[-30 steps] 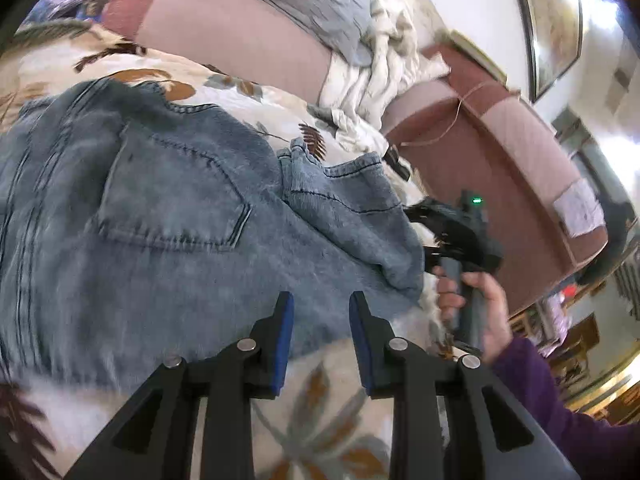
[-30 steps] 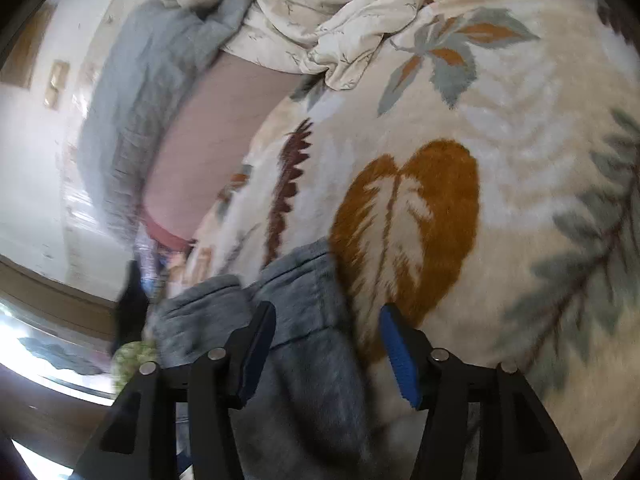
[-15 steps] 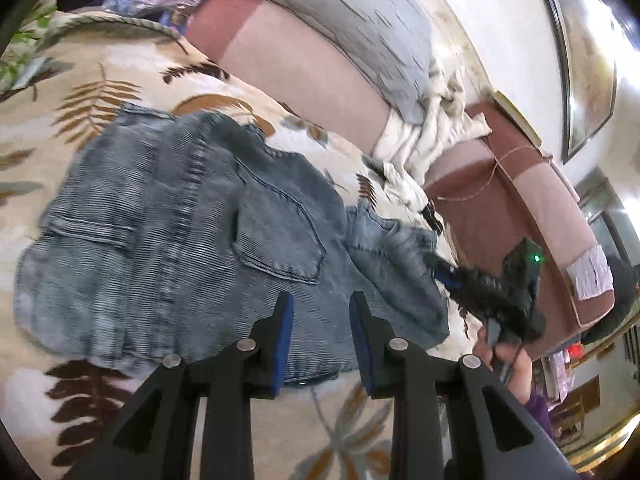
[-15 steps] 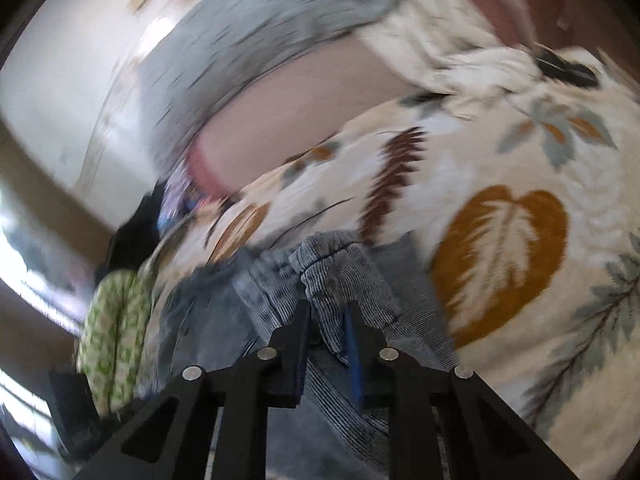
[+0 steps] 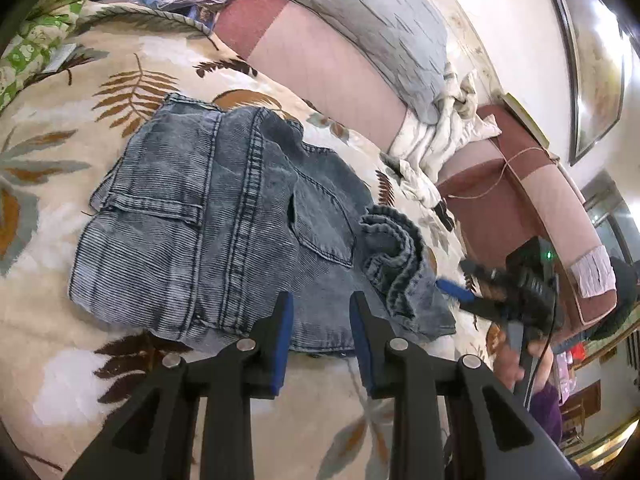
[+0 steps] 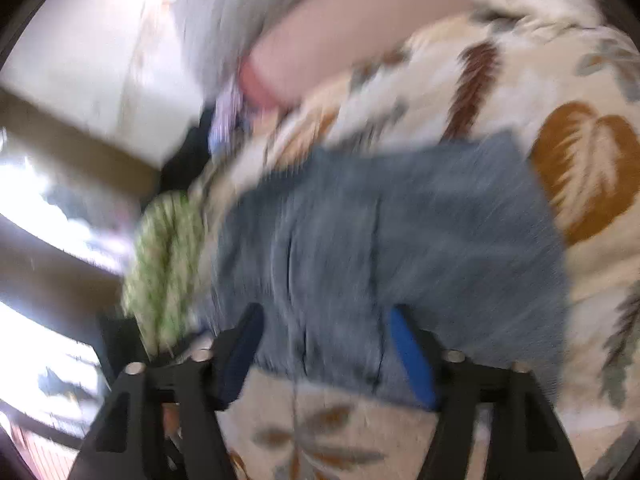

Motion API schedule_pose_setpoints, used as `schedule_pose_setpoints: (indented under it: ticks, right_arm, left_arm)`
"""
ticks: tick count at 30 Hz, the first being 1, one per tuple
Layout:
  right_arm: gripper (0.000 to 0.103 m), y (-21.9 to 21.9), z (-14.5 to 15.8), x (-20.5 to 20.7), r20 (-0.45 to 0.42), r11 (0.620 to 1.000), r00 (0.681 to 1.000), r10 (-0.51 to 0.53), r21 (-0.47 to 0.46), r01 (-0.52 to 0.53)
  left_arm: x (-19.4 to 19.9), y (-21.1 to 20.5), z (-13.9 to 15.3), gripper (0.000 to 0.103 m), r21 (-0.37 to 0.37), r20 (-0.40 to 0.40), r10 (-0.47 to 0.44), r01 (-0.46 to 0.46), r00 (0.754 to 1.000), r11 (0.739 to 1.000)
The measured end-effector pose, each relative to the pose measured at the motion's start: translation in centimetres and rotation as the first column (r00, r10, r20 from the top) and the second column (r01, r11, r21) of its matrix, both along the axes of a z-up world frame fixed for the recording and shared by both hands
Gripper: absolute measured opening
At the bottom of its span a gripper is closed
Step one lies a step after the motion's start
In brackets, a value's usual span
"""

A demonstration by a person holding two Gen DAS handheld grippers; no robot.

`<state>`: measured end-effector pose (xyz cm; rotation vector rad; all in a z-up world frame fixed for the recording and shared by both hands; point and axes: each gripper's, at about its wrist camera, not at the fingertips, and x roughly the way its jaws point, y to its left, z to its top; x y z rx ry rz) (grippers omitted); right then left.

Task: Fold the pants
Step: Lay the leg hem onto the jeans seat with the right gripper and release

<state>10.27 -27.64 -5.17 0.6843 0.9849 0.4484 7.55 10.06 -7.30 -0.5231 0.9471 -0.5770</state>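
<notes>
Blue jeans (image 5: pixel 224 216) lie folded into a wide pad on a leaf-patterned blanket (image 5: pixel 80 140), back pocket up. Their right edge is rumpled into a rolled bunch (image 5: pixel 396 248). My left gripper (image 5: pixel 320 304) hovers at the jeans' near edge, its blue pads a narrow gap apart with nothing between them. My right gripper (image 5: pixel 452 274), held by a hand, sits just right of the bunch. In the blurred right wrist view the jeans (image 6: pixel 400 232) fill the middle, and the right gripper (image 6: pixel 325 314) is opening, jaws wide apart above the cloth and pressing on nothing.
A pink and maroon sofa back (image 5: pixel 320 72) runs behind the blanket, with a grey pillow (image 5: pixel 360 12) and a crumpled cream cloth (image 5: pixel 444 132) on it. Green patterned fabric (image 5: pixel 36 28) lies at the far left, also visible beside the jeans (image 6: pixel 164 264).
The right gripper, shut on a fold of denim half a second ago, has let go and opened wide. The left gripper has drawn back, so more of the jeans shows.
</notes>
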Motion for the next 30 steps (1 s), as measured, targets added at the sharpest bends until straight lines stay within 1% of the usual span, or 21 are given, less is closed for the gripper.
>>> schedule_pose_setpoints:
  ticks: [2, 3, 4, 5, 7, 9, 10, 11, 12, 15, 16, 18, 19, 20, 21, 24, 25, 26, 28, 29, 30]
  right_arm:
    - [0.071, -0.7, 0.5, 0.6, 0.028, 0.998, 0.999, -0.033, 0.047, 0.031]
    - [0.071, -0.9, 0.9, 1.0, 0.045, 0.998, 0.998, -0.053, 0.030, 0.052]
    - [0.071, -0.5, 1.2, 1.4, 0.055, 0.998, 0.997, -0.059, -0.010, 0.060]
    - [0.071, 0.5, 1.6, 2.0, 0.064, 0.995, 0.996, -0.053, -0.081, 0.059]
    - [0.071, 2.7, 2.3, 2.9, 0.083, 0.985, 0.996, -0.023, -0.171, 0.037]
    - [0.072, 5.8, 3.0, 3.8, 0.095, 0.956, 0.995, 0.038, -0.294, -0.008]
    - [0.072, 7.3, 3.2, 4.1, 0.100, 0.934, 0.993, 0.058, -0.356, -0.019]
    - [0.072, 9.3, 3.4, 4.5, 0.106, 0.896, 0.991, 0.084, -0.443, -0.029]
    - [0.072, 10.5, 3.1, 4.7, 0.105, 0.867, 0.989, 0.102, -0.496, -0.037]
    - [0.072, 14.2, 1.5, 5.9, 0.062, 0.775, 0.986, 0.153, -0.626, -0.081]
    - [0.072, 14.9, 1.0, 6.1, 0.058, 0.742, 0.986, 0.154, -0.666, -0.077]
    - [0.070, 16.2, -0.4, 6.5, 0.065, 0.647, 0.987, 0.146, -0.761, -0.046]
    - [0.065, 16.3, -0.8, 6.7, 0.073, 0.614, 0.988, 0.135, -0.789, -0.026]
    - [0.042, 15.9, -1.4, 7.1, 0.070, 0.592, 0.992, 0.104, -0.806, -0.005]
    - [0.031, 15.3, -1.6, 7.3, 0.056, 0.603, 0.995, 0.080, -0.798, -0.004]
    - [0.030, 11.0, 0.4, 7.4, 0.100, 0.744, 0.994, -0.047, -0.661, 0.101]
    - [0.030, 9.6, 1.4, 7.2, 0.128, 0.778, 0.988, -0.084, -0.612, 0.145]
    - [0.030, 7.9, 2.7, 6.8, 0.176, 0.804, 0.976, -0.130, -0.557, 0.208]
    - [0.031, 6.0, 3.9, 6.4, 0.247, 0.824, 0.949, -0.195, -0.484, 0.295]
    - [0.035, 4.7, 3.8, 6.4, 0.268, 0.848, 0.934, -0.235, -0.412, 0.332]
    - [0.044, 4.4, 3.4, 6.7, 0.255, 0.870, 0.936, -0.243, -0.368, 0.327]
  left_arm:
    - [0.0, -0.6, 0.0, 0.030, -0.003, 0.002, -0.017, 0.017, 1.000, 1.000]
    - [0.0, -1.0, -0.1, 0.030, -0.006, 0.000, -0.026, 0.026, 1.000, 1.000]
    - [0.0, -1.4, -0.1, 0.031, -0.005, -0.003, -0.037, 0.037, 0.999, 0.999]
    - [0.1, -1.9, -0.2, 0.032, -0.002, -0.004, -0.047, 0.047, 0.999, 0.999]
    - [0.2, -3.0, -0.3, 0.032, 0.008, -0.005, -0.072, 0.072, 0.997, 0.997]
    - [0.2, -3.8, -0.4, 0.032, 0.020, -0.007, -0.090, 0.090, 0.996, 0.996]
    - [0.1, -4.1, -0.5, 0.032, 0.030, -0.003, -0.099, 0.099, 0.995, 0.995]
    - [0.0, -4.3, -0.4, 0.032, 0.045, 0.004, -0.107, 0.106, 0.994, 0.993]
    - [-0.1, -4.3, -0.5, 0.032, 0.050, 0.005, -0.110, 0.110, 0.994, 0.993]
    - [-0.4, -4.1, -0.8, 0.032, 0.049, -0.010, -0.117, 0.117, 0.993, 0.992]
    - [-0.5, -3.9, -0.9, 0.032, 0.050, -0.010, -0.115, 0.116, 0.993, 0.992]
    - [-0.7, -3.4, -1.0, 0.032, 0.055, -0.008, -0.112, 0.112, 0.994, 0.992]
    - [-0.7, -3.2, -1.0, 0.032, 0.057, -0.009, -0.111, 0.111, 0.994, 0.992]
    - [-0.8, -2.9, -1.0, 0.032, 0.058, -0.008, -0.110, 0.110, 0.994, 0.992]
    - [-1.0, -2.7, -0.9, 0.032, 0.054, -0.005, -0.108, 0.109, 0.994, 0.993]
    - [-1.2, -2.7, -0.6, 0.032, 0.041, 0.018, -0.126, 0.125, 0.992, 0.991]
    - [-1.3, -3.0, -0.5, 0.032, 0.043, 0.028, -0.135, 0.134, 0.990, 0.990]
    - [-1.3, -3.3, -0.3, 0.033, 0.047, 0.037, -0.145, 0.143, 0.989, 0.989]
    - [-1.2, -4.2, -0.1, 0.033, 0.054, 0.049, -0.162, 0.160, 0.986, 0.986]
    - [-1.1, -4.7, -0.1, 0.033, 0.051, 0.046, -0.171, 0.169, 0.984, 0.984]
    - [-1.1, -5.0, -0.1, 0.033, 0.050, 0.042, -0.175, 0.173, 0.984, 0.984]
